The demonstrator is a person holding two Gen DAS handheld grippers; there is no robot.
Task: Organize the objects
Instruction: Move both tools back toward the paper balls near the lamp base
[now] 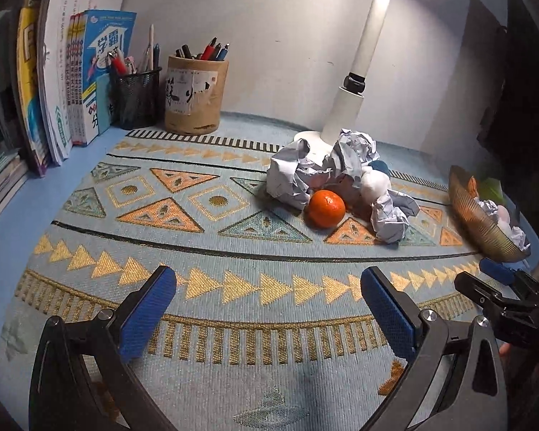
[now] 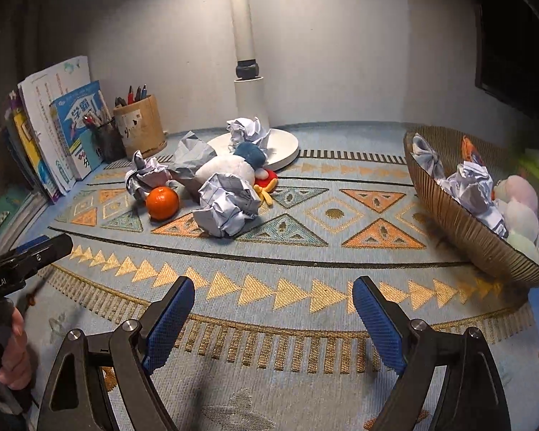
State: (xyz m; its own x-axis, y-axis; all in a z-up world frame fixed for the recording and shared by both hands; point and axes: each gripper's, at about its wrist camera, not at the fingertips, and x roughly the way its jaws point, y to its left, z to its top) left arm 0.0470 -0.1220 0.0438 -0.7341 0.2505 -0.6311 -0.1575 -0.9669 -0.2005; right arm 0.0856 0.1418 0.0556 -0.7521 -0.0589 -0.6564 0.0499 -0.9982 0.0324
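Note:
An orange lies on the patterned mat among crumpled paper balls and a white plush toy with a blue cap. A ribbed brown bowl at the right holds paper balls and pastel eggs. My left gripper hangs open over bare mat, well short of the pile. My right gripper is open too, nothing between its blue pads, with the bowl to its right.
A white lamp base and its stem stand behind the pile. Two pen holders and upright books line the back left. The other gripper shows at each view's edge.

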